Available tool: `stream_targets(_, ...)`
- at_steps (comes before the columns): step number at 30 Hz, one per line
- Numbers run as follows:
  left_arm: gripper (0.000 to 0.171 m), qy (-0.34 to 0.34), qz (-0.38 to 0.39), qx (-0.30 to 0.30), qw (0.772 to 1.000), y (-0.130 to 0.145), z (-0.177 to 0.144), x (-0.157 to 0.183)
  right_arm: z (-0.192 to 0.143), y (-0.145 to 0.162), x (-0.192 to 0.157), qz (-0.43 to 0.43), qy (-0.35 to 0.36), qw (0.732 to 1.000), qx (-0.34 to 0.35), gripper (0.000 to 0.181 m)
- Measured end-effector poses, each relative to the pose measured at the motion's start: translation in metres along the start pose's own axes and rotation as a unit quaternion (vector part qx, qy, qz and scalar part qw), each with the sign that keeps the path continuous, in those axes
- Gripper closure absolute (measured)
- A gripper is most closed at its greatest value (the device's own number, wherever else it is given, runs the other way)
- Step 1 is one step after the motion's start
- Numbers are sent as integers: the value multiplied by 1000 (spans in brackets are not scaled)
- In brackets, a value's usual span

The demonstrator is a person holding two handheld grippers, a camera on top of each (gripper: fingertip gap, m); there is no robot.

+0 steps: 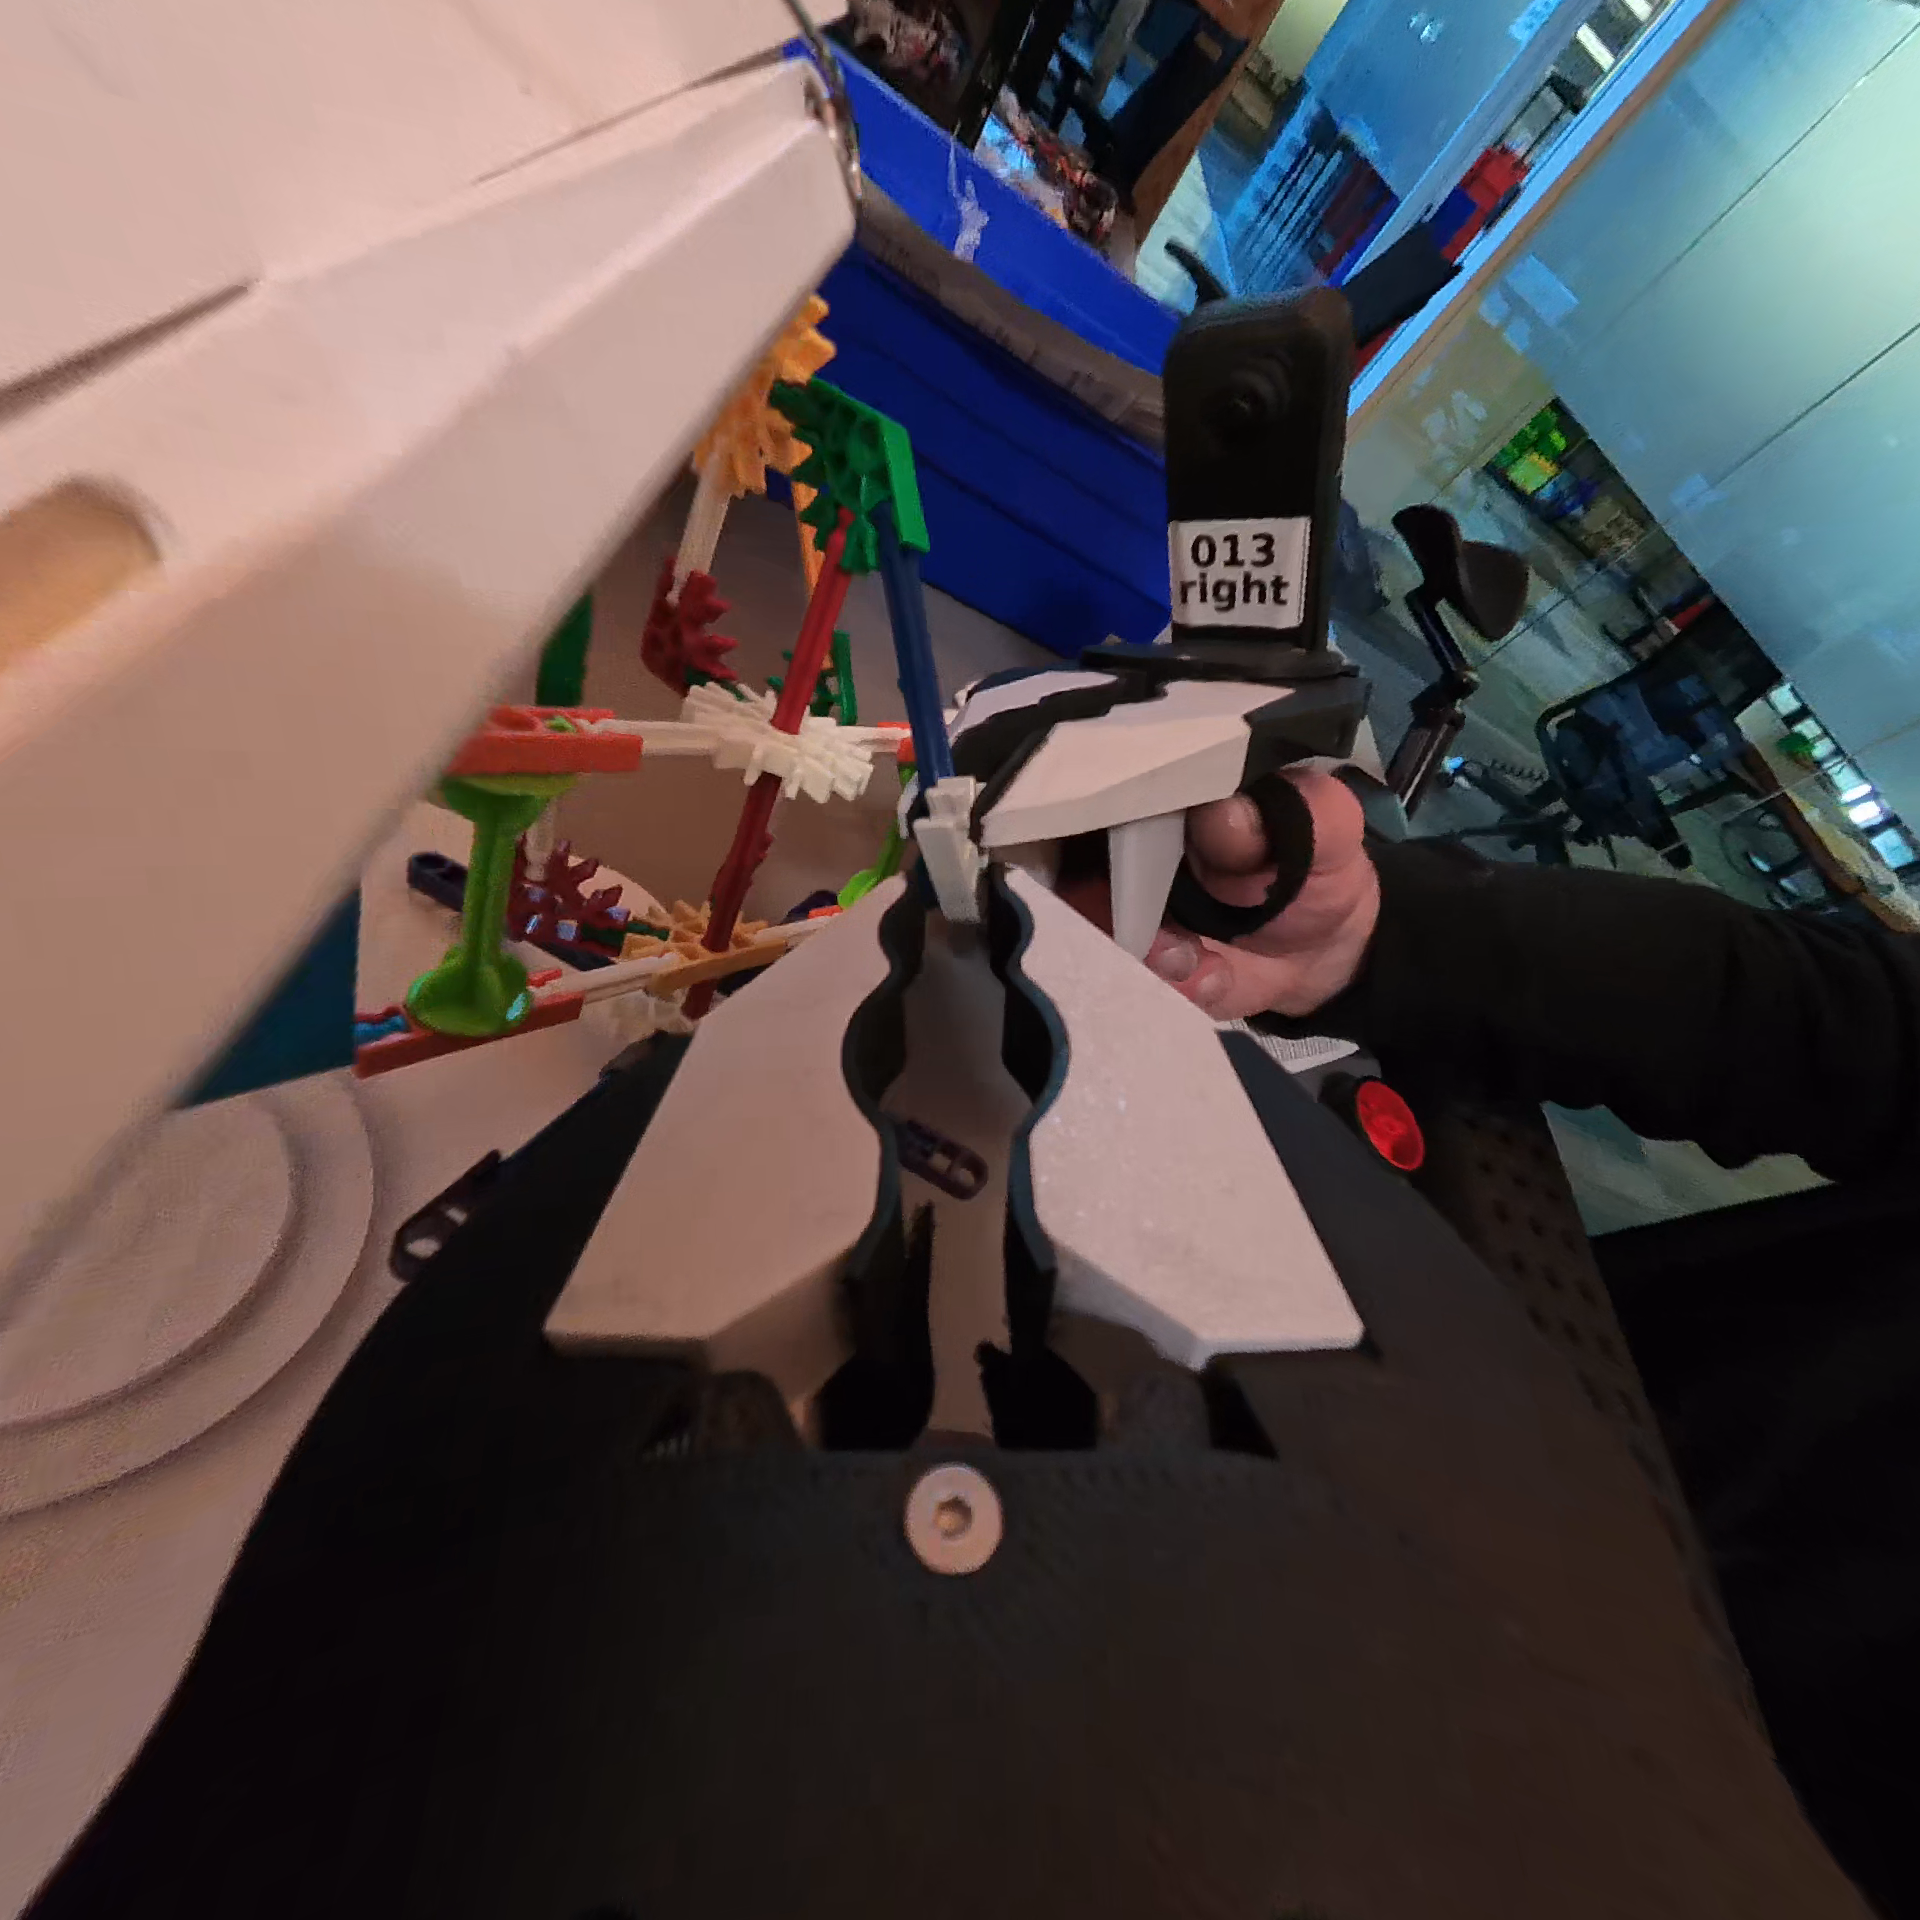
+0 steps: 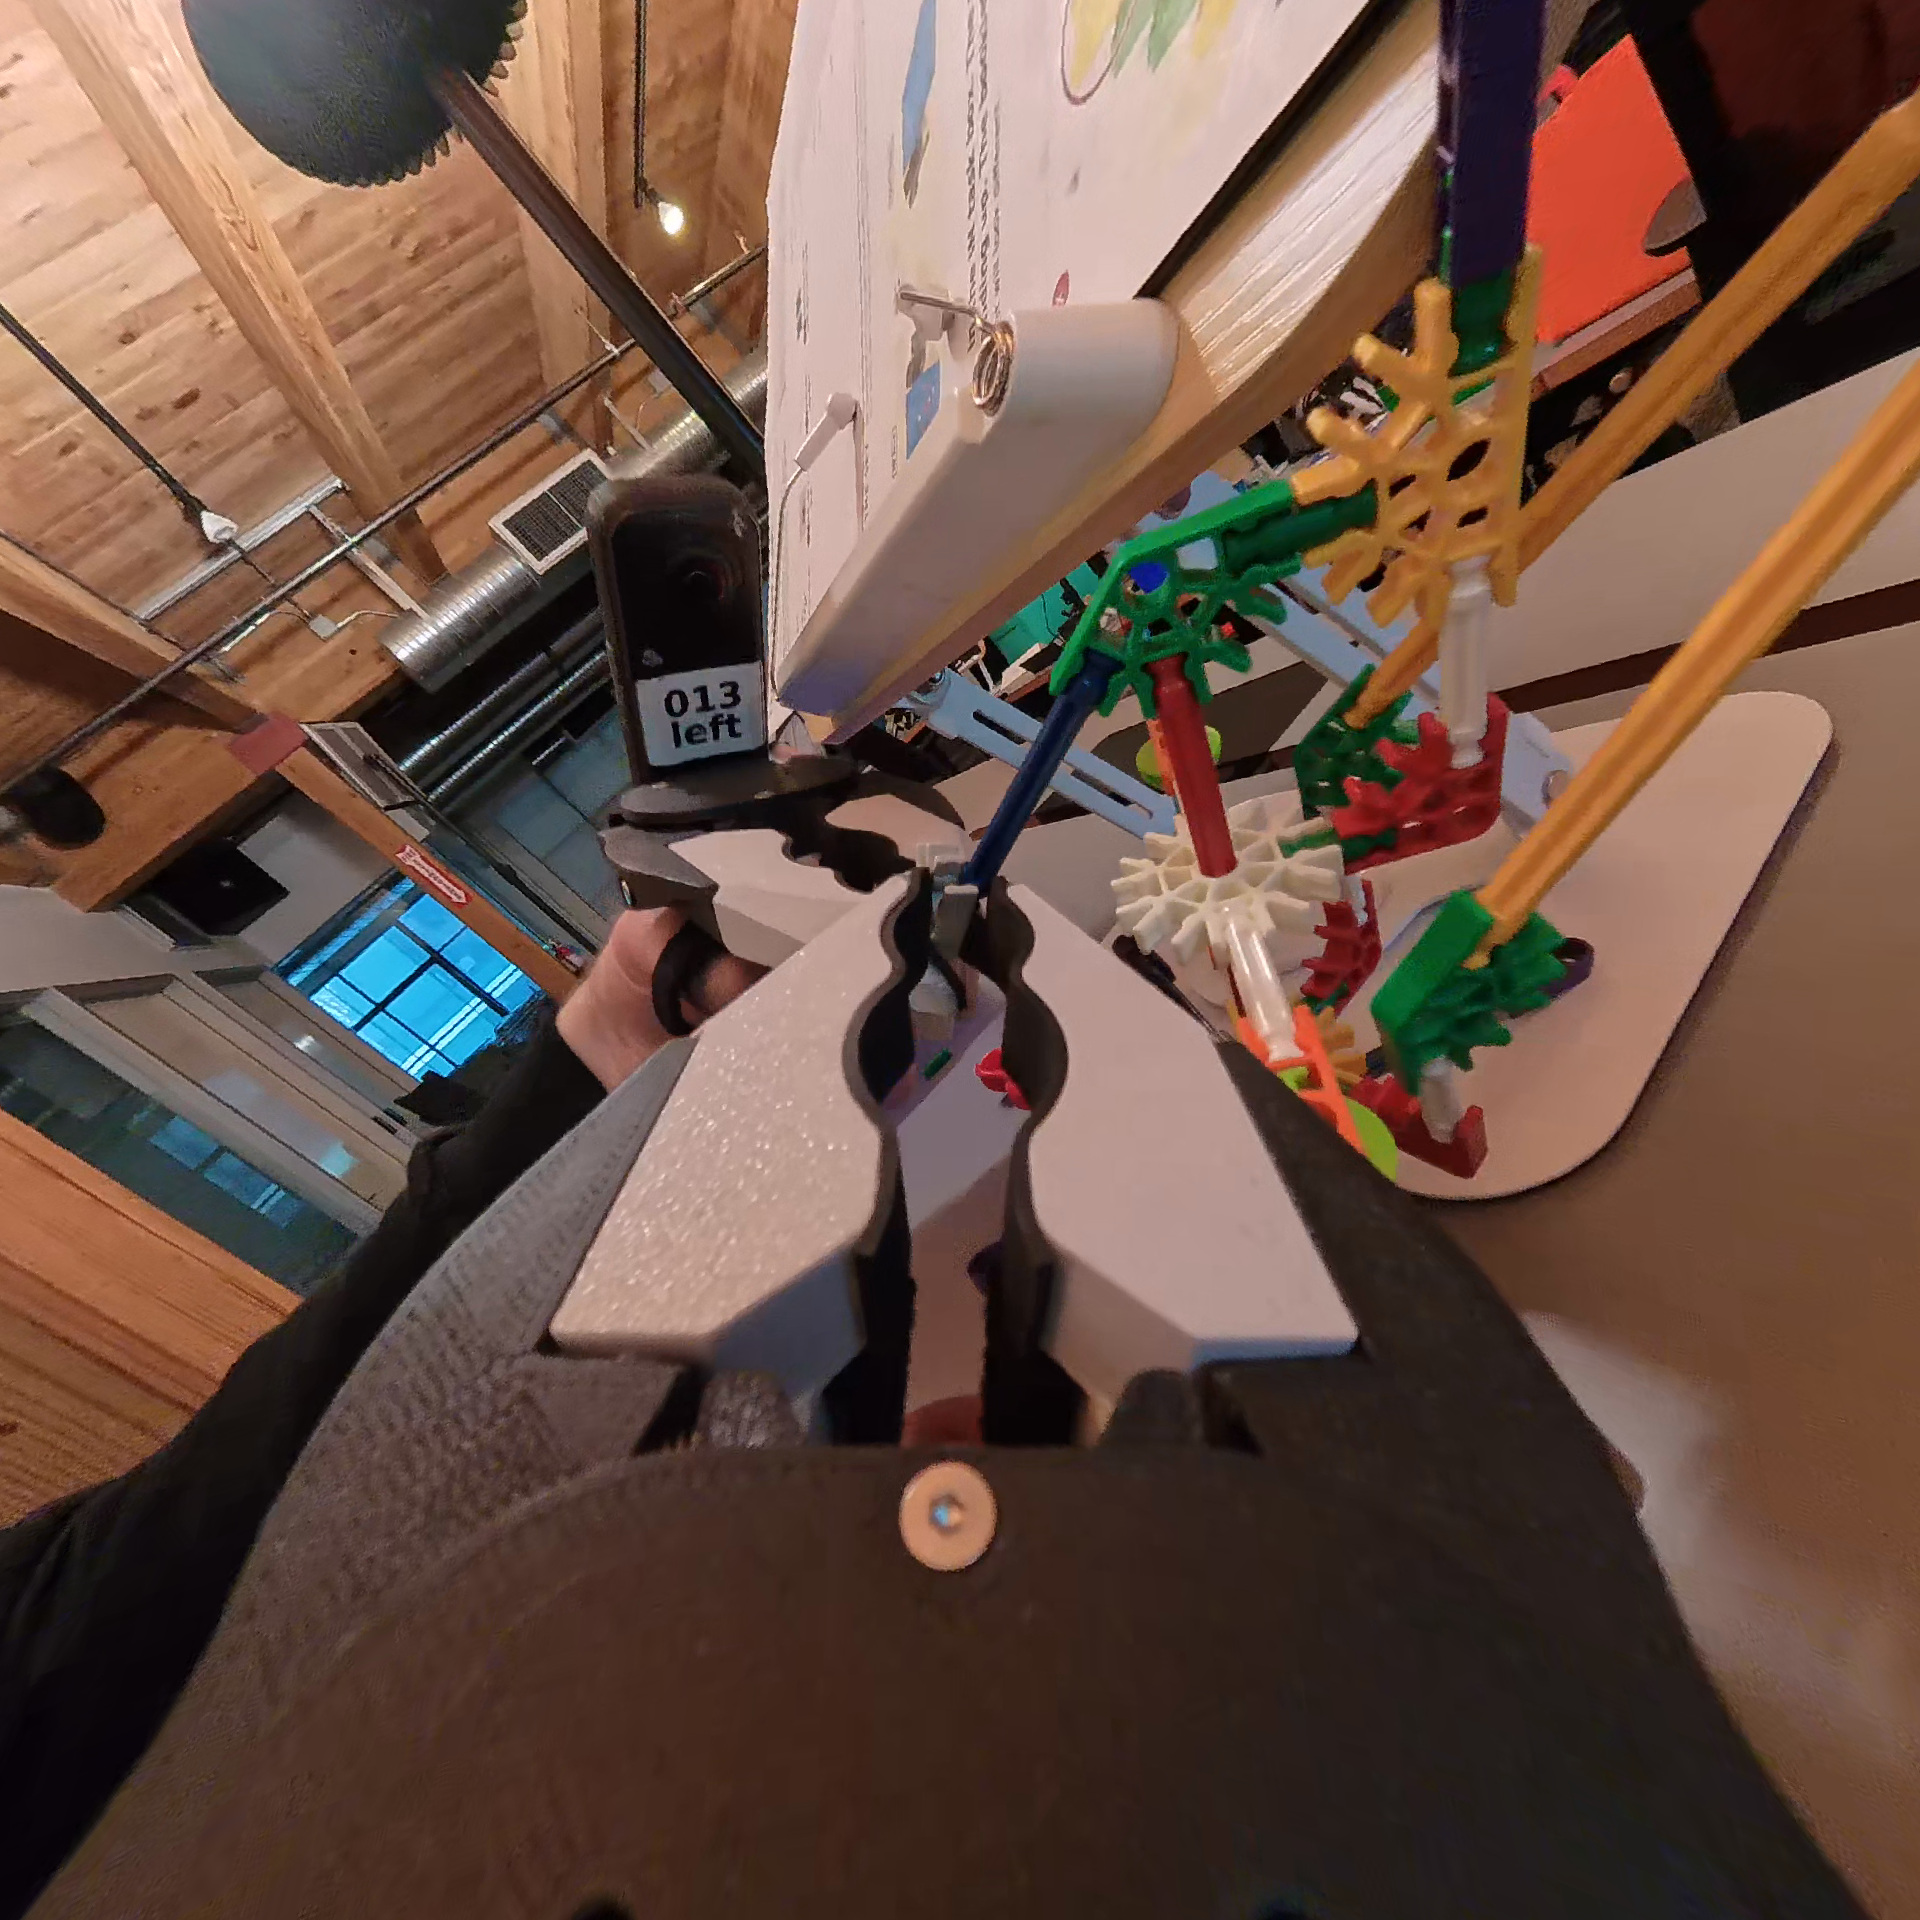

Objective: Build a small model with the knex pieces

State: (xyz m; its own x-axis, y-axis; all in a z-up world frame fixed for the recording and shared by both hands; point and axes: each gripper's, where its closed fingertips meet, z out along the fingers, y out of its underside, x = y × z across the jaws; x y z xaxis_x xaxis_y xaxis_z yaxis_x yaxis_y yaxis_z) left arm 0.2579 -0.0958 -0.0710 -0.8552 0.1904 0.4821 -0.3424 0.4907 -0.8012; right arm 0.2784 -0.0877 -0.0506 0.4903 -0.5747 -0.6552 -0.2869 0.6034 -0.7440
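Both the left gripper [image 1: 951, 914] and right gripper [image 2: 956, 914] clamp one grey connector [image 1: 951, 842] capping the model's blue rod [image 1: 914, 644].

An open-plan office or lab space is showing here: glass partition walls [image 1: 1704, 343] are lining one side, black mesh office chairs [image 1: 1621, 748] are standing behind, and blue storage bins [image 1: 997, 416] are sitting close by. Overhead, timber ceiling beams [image 2: 208, 239] and a silver ventilation duct [image 2: 499, 603] are running across.
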Motion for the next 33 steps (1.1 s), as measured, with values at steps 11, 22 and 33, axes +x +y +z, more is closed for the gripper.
stream_targets(11, 150, -23, 37, 99, 994, -15, 2, -3, -7, -5, 2, 8, 3, 1000, 9, 174)
stream_targets(22, 168, 14, -24, 88, 996, -16, 5, 1, -6, -8, 4, 35, 0, 999, 17, 172)
stream_targets(33, 151, -32, -12, 96, 995, -19, 4, -4, -10, -8, 4, 15, 14, 1000, 9, 177)
